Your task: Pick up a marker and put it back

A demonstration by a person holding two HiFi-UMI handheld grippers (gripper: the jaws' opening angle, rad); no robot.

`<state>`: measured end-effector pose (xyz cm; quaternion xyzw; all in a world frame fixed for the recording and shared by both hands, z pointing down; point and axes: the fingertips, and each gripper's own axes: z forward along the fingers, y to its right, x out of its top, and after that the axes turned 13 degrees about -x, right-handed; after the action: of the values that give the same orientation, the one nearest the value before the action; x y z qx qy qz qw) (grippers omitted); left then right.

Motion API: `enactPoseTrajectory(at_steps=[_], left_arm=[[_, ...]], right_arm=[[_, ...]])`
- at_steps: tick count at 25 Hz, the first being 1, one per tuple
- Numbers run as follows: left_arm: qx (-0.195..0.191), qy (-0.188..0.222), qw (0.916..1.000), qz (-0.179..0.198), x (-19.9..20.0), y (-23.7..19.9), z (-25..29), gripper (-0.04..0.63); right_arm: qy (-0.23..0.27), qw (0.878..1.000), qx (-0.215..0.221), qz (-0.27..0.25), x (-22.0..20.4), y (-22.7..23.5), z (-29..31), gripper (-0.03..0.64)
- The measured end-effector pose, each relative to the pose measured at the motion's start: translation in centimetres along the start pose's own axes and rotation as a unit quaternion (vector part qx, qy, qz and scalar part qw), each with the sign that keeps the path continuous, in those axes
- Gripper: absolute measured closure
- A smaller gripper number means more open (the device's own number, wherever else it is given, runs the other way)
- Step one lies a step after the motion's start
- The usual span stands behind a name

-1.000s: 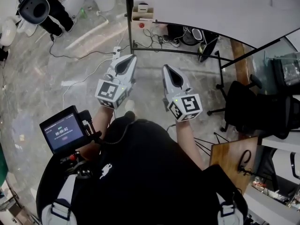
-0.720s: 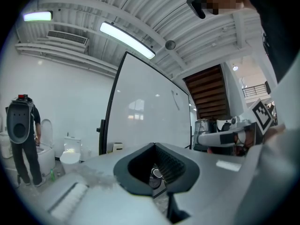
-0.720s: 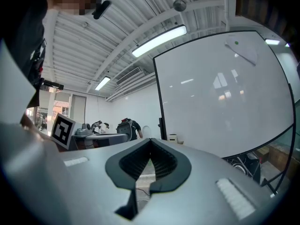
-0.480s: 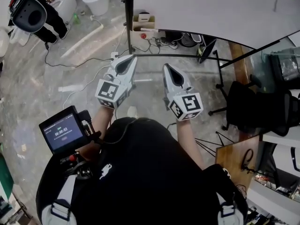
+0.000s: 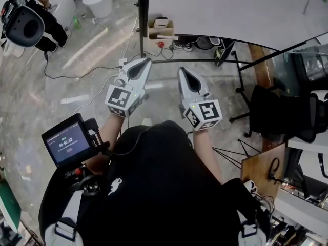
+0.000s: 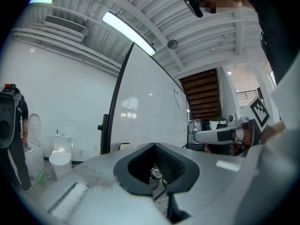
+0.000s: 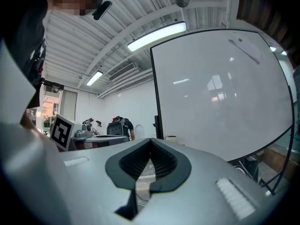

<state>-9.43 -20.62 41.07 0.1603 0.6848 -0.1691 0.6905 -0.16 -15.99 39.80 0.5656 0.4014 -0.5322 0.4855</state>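
Observation:
No marker shows clearly in any view. My left gripper (image 5: 145, 61) and right gripper (image 5: 182, 72) are held side by side in front of the person's chest, both pointing level toward a large whiteboard (image 5: 230, 9). Each is shut with nothing between its jaws: in the left gripper view the left gripper (image 6: 152, 145) has its tips together, and in the right gripper view so does the right gripper (image 7: 150, 140). A small cardboard box (image 5: 160, 25) with white items sits at the board's lower left corner, ahead of both grippers. The whiteboard (image 7: 220, 93) fills the right of the right gripper view.
Cables (image 5: 87, 76) trail over the marble floor. Another person (image 5: 31, 19) stands at the far left. A black office chair (image 5: 279, 114) and a wooden desk (image 5: 259, 170) are at the right. A small screen (image 5: 66, 142) is mounted at the wearer's left side.
The whiteboard, box and floor cables have slid down and closer in the head view as the wearer walks toward the board. Both grippers stay shut, side by side.

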Motion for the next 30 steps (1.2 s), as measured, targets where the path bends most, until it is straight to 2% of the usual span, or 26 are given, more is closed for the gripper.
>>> enactPoseTrajectory(at_steps=[7,16,26,30], left_arm=[[-0.003,0.003,0.9999,-0.013,-0.5,-2.7,0.3,0.592],[0.01,0.0,0.9997,-0.02,0.1,-3.2,0.9,0.592],[0.039,0.006,0.9991,-0.013,1.0,-4.2,5.4,0.592],[0.048,-0.004,0.9988,-0.003,0.7,-4.8,7.3,0.592]], right_arm=[[-0.016,1.0,0.003,-0.007,-0.7,-0.4,3.0,0.607],[-0.013,0.999,0.029,-0.002,-0.2,0.0,4.8,0.607],[-0.004,0.998,0.057,-0.009,1.1,4.5,7.6,0.607],[-0.003,0.998,0.069,-0.009,1.5,6.0,8.8,0.607]])
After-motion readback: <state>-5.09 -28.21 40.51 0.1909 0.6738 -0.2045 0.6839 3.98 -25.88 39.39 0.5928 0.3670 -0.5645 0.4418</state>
